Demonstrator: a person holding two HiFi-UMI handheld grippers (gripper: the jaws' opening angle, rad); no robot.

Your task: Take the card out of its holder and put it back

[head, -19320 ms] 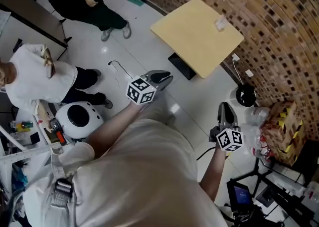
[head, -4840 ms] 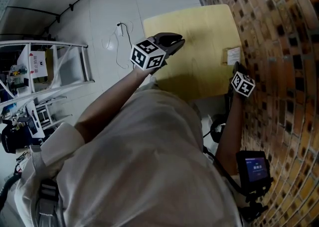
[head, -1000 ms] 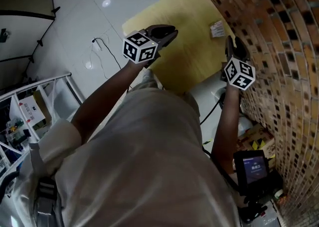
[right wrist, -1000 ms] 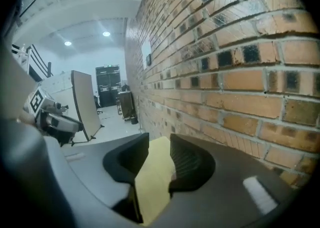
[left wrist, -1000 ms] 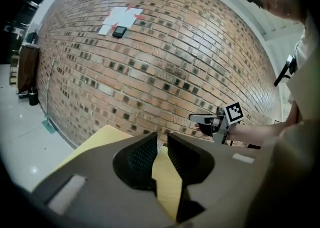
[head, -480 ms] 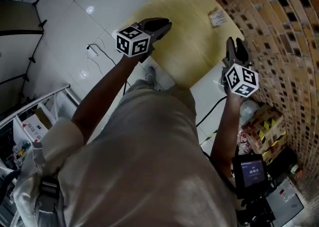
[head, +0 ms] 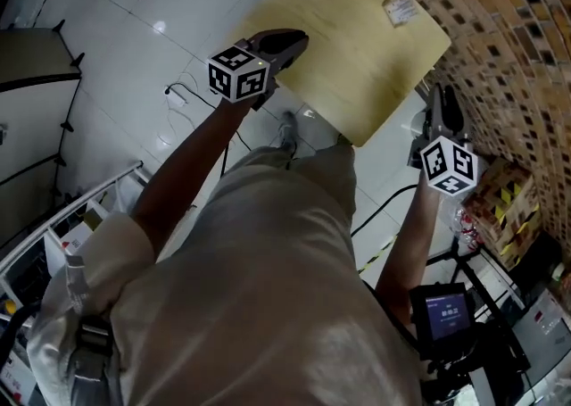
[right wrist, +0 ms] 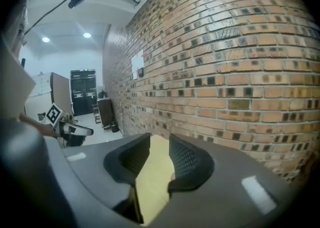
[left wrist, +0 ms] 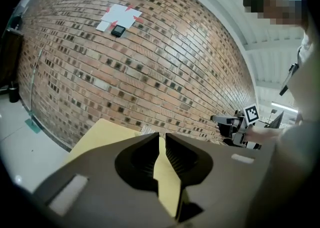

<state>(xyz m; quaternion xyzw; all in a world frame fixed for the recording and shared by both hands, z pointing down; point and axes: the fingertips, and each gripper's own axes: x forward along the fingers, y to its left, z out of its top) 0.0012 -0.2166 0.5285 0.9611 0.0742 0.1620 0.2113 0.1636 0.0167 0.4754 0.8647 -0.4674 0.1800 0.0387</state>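
Observation:
The card in its clear holder (head: 403,7) lies on the far side of the yellow table (head: 348,56), close to the brick wall. It shows as a small pale patch (left wrist: 145,131) in the left gripper view. My left gripper (head: 287,41) hovers at the table's left edge, its jaws a narrow gap apart and empty. My right gripper (head: 443,103) hangs off the table's near right corner, over the floor, well short of the card. Its jaws have just been closing a little, and they stand open with nothing between them.
A brick wall (head: 508,29) runs along the right. A taped cardboard box (head: 504,208) and a small screen on a stand (head: 443,315) are at the lower right. A cable (head: 178,96) lies on the white floor, and a white rack (head: 53,235) stands at the left.
My right gripper has drawn back from the table's right edge near the card to beyond its near corner. The left gripper has shifted slightly along the left edge. The table now sits higher in view.

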